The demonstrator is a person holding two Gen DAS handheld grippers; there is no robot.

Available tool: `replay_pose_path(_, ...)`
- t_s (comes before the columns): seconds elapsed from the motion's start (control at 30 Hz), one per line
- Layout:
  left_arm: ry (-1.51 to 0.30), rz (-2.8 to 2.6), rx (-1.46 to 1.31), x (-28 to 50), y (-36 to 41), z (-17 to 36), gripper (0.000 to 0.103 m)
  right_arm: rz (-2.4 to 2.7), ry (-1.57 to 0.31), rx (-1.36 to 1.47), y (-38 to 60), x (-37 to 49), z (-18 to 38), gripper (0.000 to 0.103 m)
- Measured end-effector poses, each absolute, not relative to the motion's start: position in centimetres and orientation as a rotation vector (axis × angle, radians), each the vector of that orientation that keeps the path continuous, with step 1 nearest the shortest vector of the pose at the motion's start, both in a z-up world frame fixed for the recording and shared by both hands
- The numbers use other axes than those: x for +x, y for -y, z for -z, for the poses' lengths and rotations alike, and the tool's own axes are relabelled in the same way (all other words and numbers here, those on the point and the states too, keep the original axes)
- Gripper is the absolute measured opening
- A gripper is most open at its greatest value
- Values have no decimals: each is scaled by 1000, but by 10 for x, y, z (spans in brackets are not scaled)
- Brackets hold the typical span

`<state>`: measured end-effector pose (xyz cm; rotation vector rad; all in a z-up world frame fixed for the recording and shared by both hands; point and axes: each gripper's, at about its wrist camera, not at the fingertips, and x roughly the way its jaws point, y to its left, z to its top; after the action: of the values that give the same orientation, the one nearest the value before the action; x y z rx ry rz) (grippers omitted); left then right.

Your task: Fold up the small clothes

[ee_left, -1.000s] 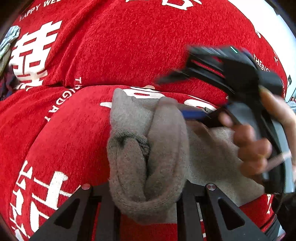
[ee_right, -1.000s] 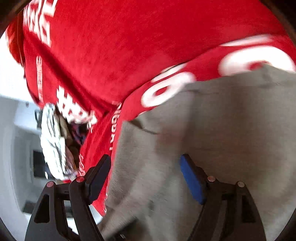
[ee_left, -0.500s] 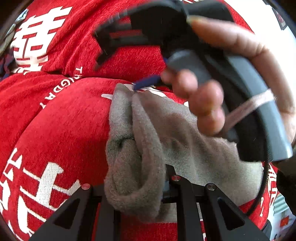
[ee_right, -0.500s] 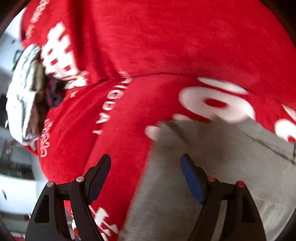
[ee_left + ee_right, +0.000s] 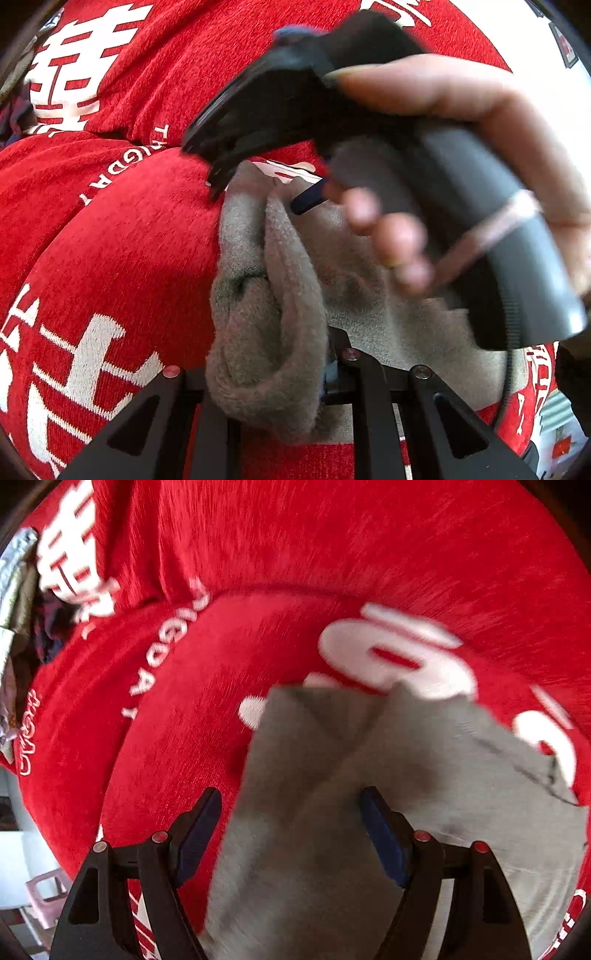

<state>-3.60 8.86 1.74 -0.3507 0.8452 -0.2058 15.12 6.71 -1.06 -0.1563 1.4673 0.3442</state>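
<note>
A grey knit garment lies on a red cloth with white lettering. My left gripper is shut on a bunched fold of its near edge. A hand holds my right gripper over the garment's far edge, pointing down. In the right wrist view the right gripper has its blue pads wide apart and its jaws are opening. The grey garment lies flat beneath and between them, and the pads do not press on it. The red cloth fills the space beyond.
A heap of patterned clothes sits at the red cloth's left edge. Below that edge, a pink stool stands on the pale floor. A white surface shows past the cloth at the upper right.
The right gripper swung from the right side to above the garment's far left corner and tipped downward, its jaws a little wider. The left gripper kept its grip; its bunch narrowed.
</note>
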Motion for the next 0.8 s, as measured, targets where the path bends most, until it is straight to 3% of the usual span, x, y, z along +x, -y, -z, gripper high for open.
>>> replay_pose_path(0.07,-847,206,-354,-36,-90,-17,18,-331,-1434,-233,-75,150,13,87)
replay_pose_path(0.1,-846,205,-352,-37,-90,-18,18,-320,-1422,-224,-71,150,12,82)
replay_pose_path(0.23,-839,173,-295,-39,-81,-26,18,-325,-1384,-80,-35,151,-1,26)
replay_pose_path(0.27,-836,164,-275,-40,-77,-29,18,-352,-1380,-14,-23,151,-4,22)
replay_pose_path(0.53,-842,95,-90,-46,-34,-56,18,-524,-1238,408,65,136,-27,17)
replay_pose_path(0.8,-860,44,122,-51,19,-60,18,-561,-1171,616,134,123,-32,16)
